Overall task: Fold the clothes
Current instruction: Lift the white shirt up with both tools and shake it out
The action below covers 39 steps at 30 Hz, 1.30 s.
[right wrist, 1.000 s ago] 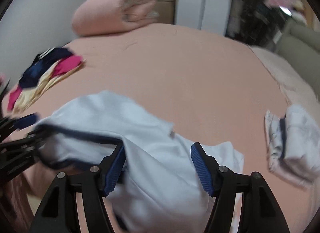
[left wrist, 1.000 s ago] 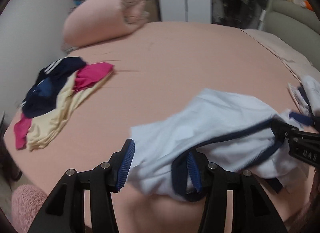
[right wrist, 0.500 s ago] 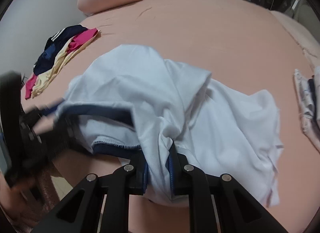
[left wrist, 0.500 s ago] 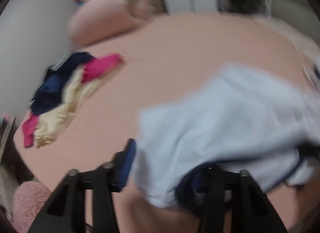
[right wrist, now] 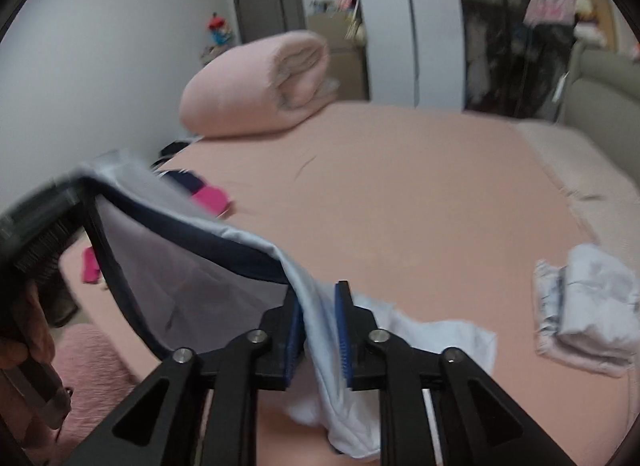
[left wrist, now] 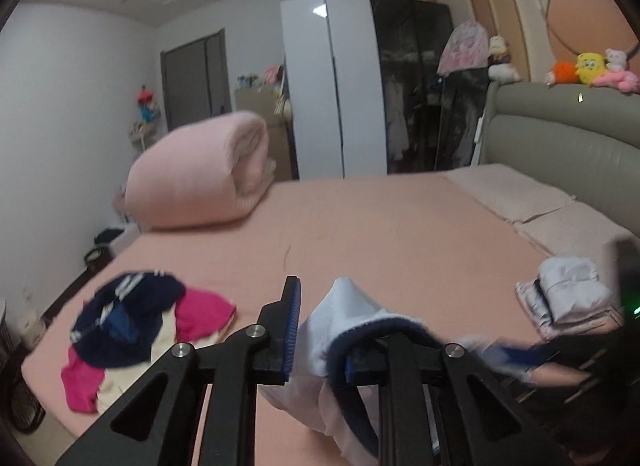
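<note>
Above a pink bed [left wrist: 400, 225], the closing left gripper [left wrist: 318, 340] and opening right gripper [right wrist: 318, 332] each had the white shirt [right wrist: 320, 306] between their pads, unfolded. Folded clothes [right wrist: 592, 314] lay right; a pile [left wrist: 132, 330] waited left.

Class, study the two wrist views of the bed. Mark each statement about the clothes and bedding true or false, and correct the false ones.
1. A pale blue garment with navy trim sits between the right tongs. True.
2. The rolled pink quilt lies on the floor. False: it rests on the bed.
3. A heap of navy, pink and cream clothes lies on the bed. True.
4. The left tongs are empty. False: the same garment's navy edge sits between them.
</note>
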Motion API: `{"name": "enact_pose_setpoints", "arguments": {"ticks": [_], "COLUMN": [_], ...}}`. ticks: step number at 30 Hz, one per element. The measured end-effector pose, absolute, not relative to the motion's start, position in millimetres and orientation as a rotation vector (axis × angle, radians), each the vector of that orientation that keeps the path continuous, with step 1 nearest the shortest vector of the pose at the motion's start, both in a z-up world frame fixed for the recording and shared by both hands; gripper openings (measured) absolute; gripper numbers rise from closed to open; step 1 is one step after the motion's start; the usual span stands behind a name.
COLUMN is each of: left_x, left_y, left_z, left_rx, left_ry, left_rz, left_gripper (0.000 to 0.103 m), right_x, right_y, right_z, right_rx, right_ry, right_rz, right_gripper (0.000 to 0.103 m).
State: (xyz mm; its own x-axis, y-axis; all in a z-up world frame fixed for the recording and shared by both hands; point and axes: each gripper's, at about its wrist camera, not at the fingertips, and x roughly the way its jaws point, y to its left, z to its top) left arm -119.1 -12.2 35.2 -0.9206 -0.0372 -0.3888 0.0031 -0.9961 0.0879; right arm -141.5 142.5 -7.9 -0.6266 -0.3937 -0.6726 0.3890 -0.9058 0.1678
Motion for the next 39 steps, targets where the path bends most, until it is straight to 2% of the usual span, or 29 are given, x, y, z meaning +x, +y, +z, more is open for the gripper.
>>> {"name": "enact_pose_setpoints", "arguments": {"ticks": [2,3,6,8,10,12,14,15,16,17,19,20,22,23,24,27,32,34,37,38,39], "left_x": [-114,-113,-112,-110,-101,-96,-90,-87,-85,-82,-78,-80,-86,-90,-94,-100,-102,-107,-114,-117,-120], "left_y": [-13,-13,-14,-13,-15,-19,-19,-18,-17,-16,-12,-10,-9,-9,-10,-5,7,14,28,35,40], "left_z": [43,44,41,38,40,45,50,52,55,57,55,50,38,30,23,4,-8,-14,-27,-36,-45], "left_rx": [0.590,0.585,0.614,0.645,0.659,0.666,0.653,0.642,0.630,0.616,0.570,0.589,0.653,0.694,0.735,0.842,0.928,1.040,1.205,1.288,1.361], "left_ry": [-0.125,-0.130,-0.144,-0.158,-0.132,-0.065,-0.015,0.006,0.027,0.041,-0.010,-0.041,-0.049,-0.033,-0.017,-0.007,-0.021,0.033,0.119,0.142,0.161], "left_rz": [-3.066,-3.068,-3.062,-3.047,-3.050,-3.064,-3.080,-3.090,-3.099,-3.107,-3.103,-3.092,-3.070,-3.058,-3.046,-3.024,-3.030,-3.038,-3.055,-3.053,-3.054], "left_gripper": [0.015,0.015,0.015,0.015,0.015,0.015,0.015,0.015,0.015,0.015,0.015,0.015,0.015,0.015,0.015,0.016,0.018,0.019,0.029,0.039,0.044], "right_x": [-154,-158,-161,-155,-144,-132,-122,-121,-120,-123,-135,-141,-146,-146,-146,-145,-135,-113,-94,-90,-87], "right_y": [124,115,100,103,110,113,109,104,98,92,82,85,111,127,142,178,197,201,200,199,197], "right_z": [-19,-27,-55,-68,-63,-46,-29,-24,-22,-27,-51,-62,-69,-68,-65,-43,27,59,91,97,103], "right_rx": [1.103,1.139,1.253,1.313,1.291,1.219,1.123,1.075,1.031,1.010,1.065,1.111,1.150,1.147,1.138,1.048,0.764,0.630,0.477,0.445,0.416], "right_ry": [0.011,0.033,0.089,0.060,-0.028,-0.004,0.061,0.088,0.128,0.190,0.365,0.390,0.261,0.208,0.178,0.115,0.065,0.057,0.026,0.021,0.017], "right_rz": [-2.436,-2.416,-2.383,-2.316,-2.260,-2.304,-2.353,-2.370,-2.400,-2.450,-2.554,-2.589,-2.641,-2.664,-2.689,-2.804,-2.952,-2.977,-2.965,-2.955,-2.945], "right_gripper": [0.043,0.045,0.045,0.045,0.045,0.045,0.049,0.060,0.065,0.069,0.069,0.068,0.068,0.059,0.039,0.027,0.026,0.026,0.026,0.026,0.026]}}
